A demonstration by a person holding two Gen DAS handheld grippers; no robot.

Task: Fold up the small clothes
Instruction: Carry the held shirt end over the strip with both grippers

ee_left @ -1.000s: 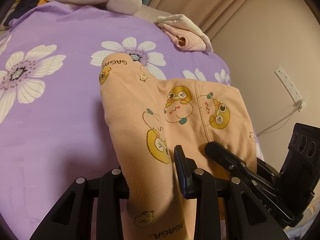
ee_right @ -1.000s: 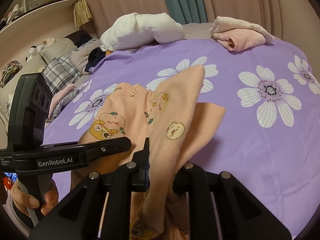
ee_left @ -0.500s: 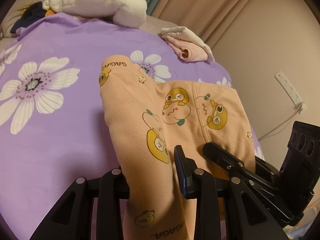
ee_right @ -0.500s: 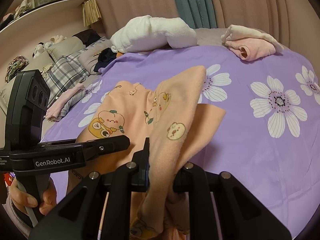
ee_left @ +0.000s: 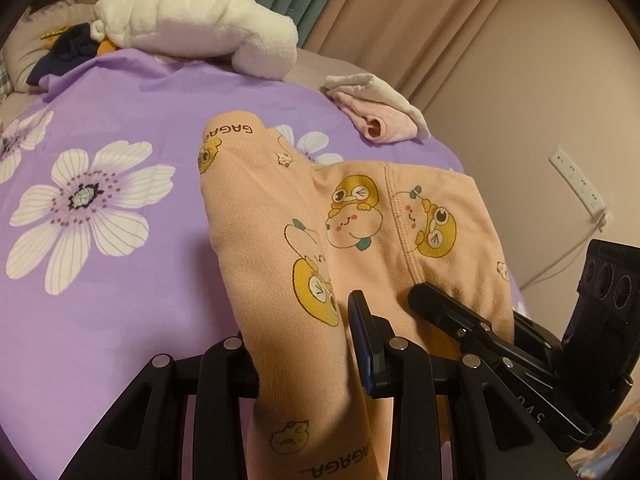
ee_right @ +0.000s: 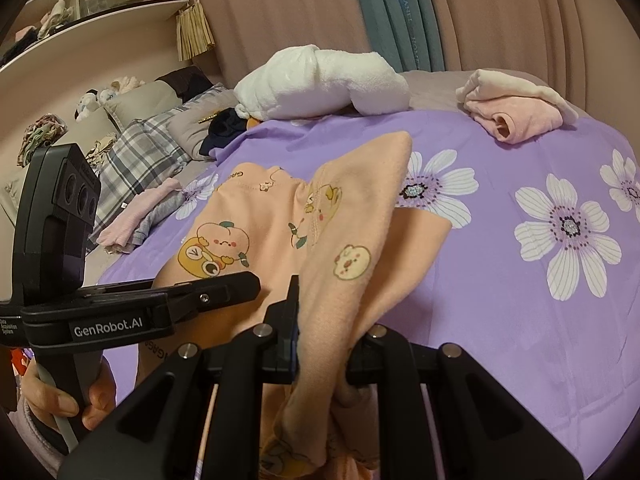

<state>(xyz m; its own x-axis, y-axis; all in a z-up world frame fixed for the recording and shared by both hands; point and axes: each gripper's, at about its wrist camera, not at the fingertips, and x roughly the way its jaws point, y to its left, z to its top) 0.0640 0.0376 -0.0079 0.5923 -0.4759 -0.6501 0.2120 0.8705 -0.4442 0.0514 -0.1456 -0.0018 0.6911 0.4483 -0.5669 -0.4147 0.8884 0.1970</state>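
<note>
Peach fabric fills the space between the fingers of both handheld tongs. The left gripper (ee_left: 304,344) is clenched on one edge of the peach garment (ee_left: 360,216), the cloth running up from between its black fingers. The right gripper (ee_right: 324,340) is likewise clamped on another edge of the same garment, with a bunch of folded cloth pinched between its pads. From the right wrist view, the left tool appears at the left side, its label reading "GenRobot.AI", with a person's hand (ee_right: 60,400) wrapped around its handle.

The garment is small, printed with yellow and pink cartoon characters and the word "GAGAGA". Its held end is raised off the bed, while the far end droops down onto the purple bedspread (ee_left: 100,300), which is patterned with large white flowers.

Farther back on the bed lies a rolled white fluffy blanket (ee_left: 192,24). Near the far right edge sits a small folded pile of pink and cream clothes (ee_left: 376,108). Beige curtains (ee_right: 280,4) hang behind the bed, with a teal strip among them. At the left of the right wrist view, a plaid pillow (ee_right: 140,160) and shelves (ee_right: 80,4) are visible.
</note>
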